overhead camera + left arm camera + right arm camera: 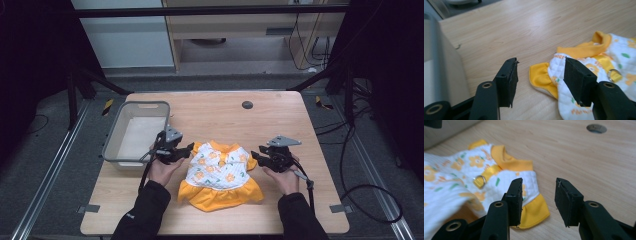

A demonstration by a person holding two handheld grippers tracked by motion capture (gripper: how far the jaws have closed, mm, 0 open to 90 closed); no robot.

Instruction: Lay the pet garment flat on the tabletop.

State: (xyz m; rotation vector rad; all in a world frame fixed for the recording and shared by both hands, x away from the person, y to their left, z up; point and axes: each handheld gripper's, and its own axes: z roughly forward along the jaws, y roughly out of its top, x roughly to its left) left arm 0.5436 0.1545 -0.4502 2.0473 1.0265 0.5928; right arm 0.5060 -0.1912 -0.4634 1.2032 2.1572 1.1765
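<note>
The little dress [220, 175] lies flat at the centre of the frame, collar towards the top. The left gripper [186, 149] and right gripper [256, 154], jaws apart, flank its sleeves, equally near.

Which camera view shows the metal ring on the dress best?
The right gripper view: the ring lies unobstructed on its yellow strap. The left gripper view shows it partly behind a claw. The high view is too coarse to make it out.
</note>
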